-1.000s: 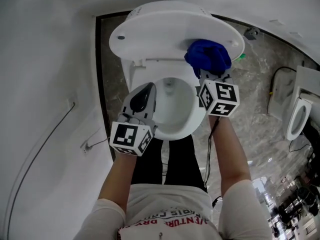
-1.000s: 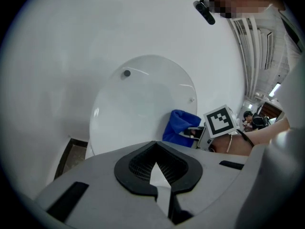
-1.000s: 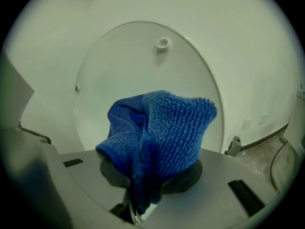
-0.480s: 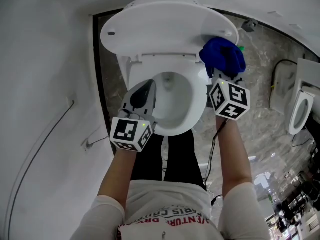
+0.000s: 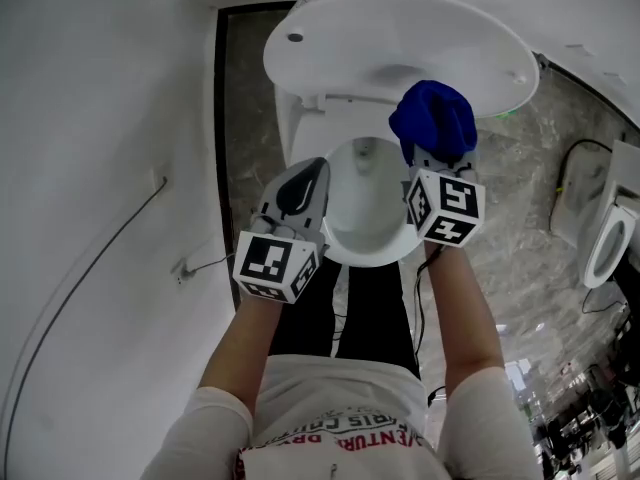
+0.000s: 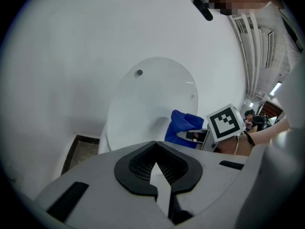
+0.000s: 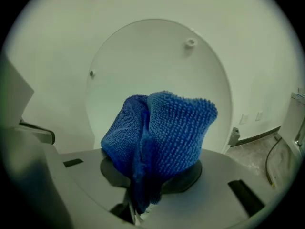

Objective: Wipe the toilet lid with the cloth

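Left tool: your left tool (image 5: pixel 298 190) hangs at the 9 o'clock rim of the toilet bowl (image 5: pixel 365 218). Its jaws are drawn together with nothing between them (image 6: pixel 155 168). It takes no part in the wiping.
Right tool: your right tool (image 5: pixel 437 160) is at the bowl's 2 o'clock. Its jaws are clamped on the blue cloth (image 7: pixel 162 132), which bunches up out of them (image 7: pixel 147 175).
Cloth: the cloth (image 5: pixel 432 118) lies against the lower part of the raised toilet lid (image 5: pixel 400 38), at about 5 o'clock from the lid's middle. None of the views proves that it is pressing on the lid.
Change: half a second ago the cloth was out at the lid's right rim, at about 3 o'clock. Now it is back toward the middle.
Meaning: I judge you are mid-stroke, sweeping side to side along the lid's lower band. The upper half and the left side look yet to be covered.
Bowl: it is open, with the seat down, and I see no loose thing in it. Whether water stands at the bottom is too dim to tell.
Lid: it stands upright, white and bare, with two small bumpers showing (image 7: pixel 143 61).
Beyond: a second toilet (image 5: pixel 600 238) sits at the 3 o'clock edge, well apart on the marbled floor (image 5: pixel 520 188).
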{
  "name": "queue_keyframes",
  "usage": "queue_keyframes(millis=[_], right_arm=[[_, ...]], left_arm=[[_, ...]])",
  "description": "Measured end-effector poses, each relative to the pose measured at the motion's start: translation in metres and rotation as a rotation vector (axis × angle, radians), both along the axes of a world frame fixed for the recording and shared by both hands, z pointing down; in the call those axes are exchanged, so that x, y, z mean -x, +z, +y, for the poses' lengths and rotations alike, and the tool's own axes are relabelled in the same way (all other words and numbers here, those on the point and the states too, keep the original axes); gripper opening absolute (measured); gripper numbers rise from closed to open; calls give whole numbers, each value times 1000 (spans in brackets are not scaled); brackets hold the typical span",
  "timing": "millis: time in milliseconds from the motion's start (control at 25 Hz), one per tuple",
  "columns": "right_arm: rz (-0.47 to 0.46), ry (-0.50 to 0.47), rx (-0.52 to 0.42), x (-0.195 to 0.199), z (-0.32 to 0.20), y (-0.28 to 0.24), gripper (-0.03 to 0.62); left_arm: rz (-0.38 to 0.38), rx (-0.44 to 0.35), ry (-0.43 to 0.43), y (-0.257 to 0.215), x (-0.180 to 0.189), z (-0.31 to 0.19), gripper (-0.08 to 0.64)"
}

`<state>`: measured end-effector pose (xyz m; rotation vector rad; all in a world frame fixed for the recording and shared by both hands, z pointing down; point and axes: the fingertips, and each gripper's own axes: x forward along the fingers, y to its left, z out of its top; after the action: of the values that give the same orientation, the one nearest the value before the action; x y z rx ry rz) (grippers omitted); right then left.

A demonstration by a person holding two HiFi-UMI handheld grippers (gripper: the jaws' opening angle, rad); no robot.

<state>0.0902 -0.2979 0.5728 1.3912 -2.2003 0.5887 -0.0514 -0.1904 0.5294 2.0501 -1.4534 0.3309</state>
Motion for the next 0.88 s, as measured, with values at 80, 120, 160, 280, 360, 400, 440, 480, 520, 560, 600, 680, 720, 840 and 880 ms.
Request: queue_keyframes(millis=[80, 120, 160, 280, 360, 400, 440, 480, 520, 560, 600, 680, 720, 840, 880], right_arm=[[-9, -60, 9, 36, 7, 10, 95], [-13, -87, 17, 54, 11, 15, 94], [-17, -114, 27, 71, 14, 21, 94], [-36, -196, 70, 121, 25, 38, 94], [-46, -243, 93, 149, 31, 48, 94], [-49, -260, 101, 161, 33, 53, 94], [-50, -272, 108, 172, 34, 58, 95], [-51, -281, 111, 181, 35, 63, 94], [-50, -290, 112, 190, 35, 67, 95], [-52, -298, 111, 199, 34, 71, 94], [-55, -305, 109, 206, 34, 74, 95], [-60, -311, 105, 215, 30, 80, 95], [-58, -308, 103, 216, 26, 83, 94], [-51, -296, 101, 211, 16, 88, 95], [-48, -294, 101, 208, 14, 89, 95]], left_arm=[[-7, 9, -25, 5, 20, 7, 6], [-9, 13, -41, 7, 31, 11, 6], [-10, 18, -57, 9, 42, 14, 6], [-15, 37, -111, 16, 72, 25, 6], [-16, 51, -138, 20, 87, 32, 6], [-15, 56, -147, 22, 93, 36, 6], [-15, 60, -154, 25, 99, 38, 6], [-15, 63, -160, 28, 106, 41, 6], [-15, 67, -167, 31, 112, 44, 6], [-15, 70, -175, 34, 119, 46, 6], [-15, 75, -182, 38, 125, 48, 6], [-16, 85, -194, 43, 134, 52, 6], [-17, 90, -198, 45, 136, 54, 6], [-15, 95, -196, 48, 137, 56, 6], [-14, 95, -192, 49, 137, 56, 6]])
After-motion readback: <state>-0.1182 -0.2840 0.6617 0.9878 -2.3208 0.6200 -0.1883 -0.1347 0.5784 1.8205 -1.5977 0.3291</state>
